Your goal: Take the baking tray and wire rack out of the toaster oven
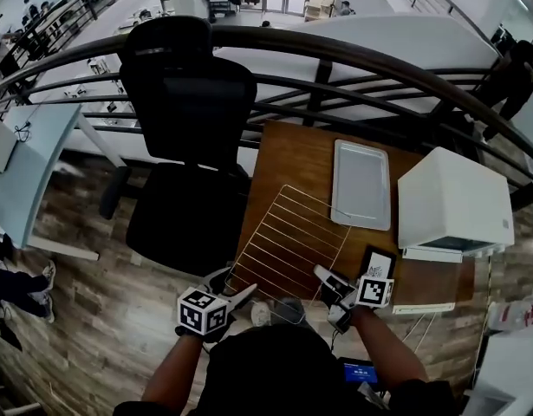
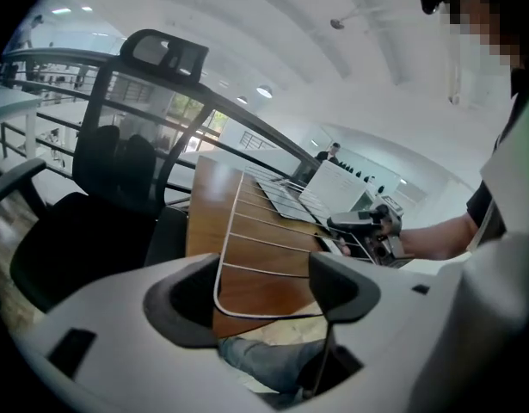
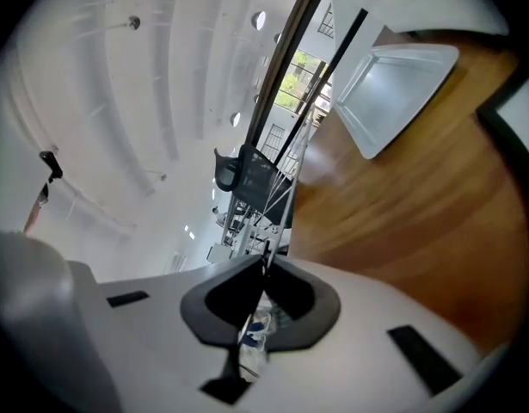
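Right gripper (image 1: 325,276): jaws closed together on a thin wire at the near right edge of the wire rack (image 1: 288,245).

Left gripper (image 1: 234,286): jaws spread wide. The rack's rounded near-left corner sits in the gap, and neither pad presses on it.

Wire rack: out of the oven, on the table (image 1: 283,159), with its near end overhanging the edge toward the person. It has a pale metal rectangular frame with rounded corners and many thin parallel cross-wires.

Baking tray (image 1: 361,183): also out, flat on the table beyond the rack and just beside the toaster oven (image 1: 452,202). It is a shallow rectangle in light grey metal with a raised rim and rounded corners, and it is empty.

Toaster oven: a white box at the right end of the table.

Table: small, with a brown wood-grain top.

Office chair (image 1: 188,102): black, with a mesh back, drawn up at the table's left side.

Railing (image 1: 335,55): dark curved rails just behind the table and chair, overlooking a lower hall with white desks.

Floor (image 1: 84,293): wood-look planks in mixed brown and grey.
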The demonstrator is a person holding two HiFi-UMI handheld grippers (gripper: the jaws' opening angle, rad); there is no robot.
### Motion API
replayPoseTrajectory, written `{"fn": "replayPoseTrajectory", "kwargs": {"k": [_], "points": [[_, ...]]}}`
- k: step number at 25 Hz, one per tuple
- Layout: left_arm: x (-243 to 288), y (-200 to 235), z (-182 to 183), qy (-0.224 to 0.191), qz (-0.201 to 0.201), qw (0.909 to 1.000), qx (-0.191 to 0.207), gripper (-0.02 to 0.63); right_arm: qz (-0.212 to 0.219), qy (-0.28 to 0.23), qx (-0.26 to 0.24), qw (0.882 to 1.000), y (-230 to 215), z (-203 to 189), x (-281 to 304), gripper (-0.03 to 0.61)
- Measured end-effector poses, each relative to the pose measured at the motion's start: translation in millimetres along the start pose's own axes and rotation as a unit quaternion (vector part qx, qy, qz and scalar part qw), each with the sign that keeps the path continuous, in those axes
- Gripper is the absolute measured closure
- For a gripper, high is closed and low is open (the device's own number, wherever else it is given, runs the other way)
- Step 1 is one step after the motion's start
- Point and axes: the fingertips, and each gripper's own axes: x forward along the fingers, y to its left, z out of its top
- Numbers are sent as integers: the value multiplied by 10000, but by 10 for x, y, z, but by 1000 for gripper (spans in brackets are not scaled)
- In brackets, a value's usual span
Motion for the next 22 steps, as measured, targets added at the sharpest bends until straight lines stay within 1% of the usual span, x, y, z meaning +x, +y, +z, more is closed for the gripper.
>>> {"fn": "replayPoseTrajectory", "kwargs": {"k": [4,6,7,10,11,13,16,18,20,22], "points": [[230,-11,-265,-38,181,9989,-437,287,-515,338,-101,9981,-469,28,-6,568],[335,1,-358,-55,262,9980,-571,287,-659,493,-185,9964,-636,63,15,566],[353,57,-333,-56,300,9977,-609,287,-698,565,-210,9957,-656,114,96,565],[328,311,-100,-37,412,9962,-765,287,-815,801,-167,9933,-597,323,464,563],[367,350,-90,-24,450,9955,-829,287,-853,880,-129,9924,-644,362,516,563],[571,333,-251,17,538,9945,-900,287,-904,997,-88,9909,-901,372,459,561],[958,246,-582,84,647,9939,-893,285,-931,1063,-107,9899,-1351,369,263,558],[1137,196,-649,149,679,9941,-837,285,-1008,1051,-50,9893,-1508,455,189,554],[1261,196,-617,290,710,9949,-654,287,-1147,989,58,9885,-1590,585,199,549],[1361,215,-582,509,744,9954,-324,287,-1368,962,-27,9859,-1669,699,241,535]]}}
